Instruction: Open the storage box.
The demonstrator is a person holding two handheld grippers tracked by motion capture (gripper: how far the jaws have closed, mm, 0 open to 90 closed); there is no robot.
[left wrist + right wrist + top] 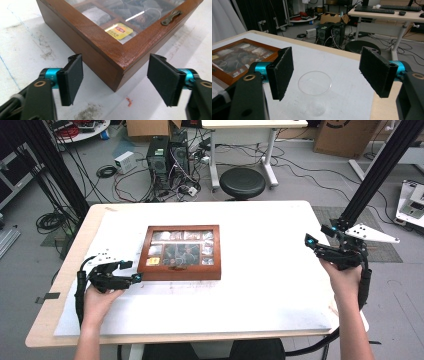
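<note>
A wooden box (180,273) with a glass lid and several compartments lies on the white mat (260,295), a little left of centre. Through the lid I see a yellow tea bag (120,30), and a metal latch (171,18) sits on the front edge. My left gripper (132,271) is at the box's near left corner. In the left gripper view the gripper (115,75) is open, with the corner of the box (100,50) between the pads and touching neither. My right gripper (318,235) hovers open at the table's right side. A clear plastic cup (314,83) stands upright just ahead of that gripper (325,72).
The table's right edge (384,107) runs close under the right gripper. Beyond the far edge stand a black stool (242,182), computer towers (167,155) with loose cables, and a white desk (245,135). A black frame post (380,170) rises at the right.
</note>
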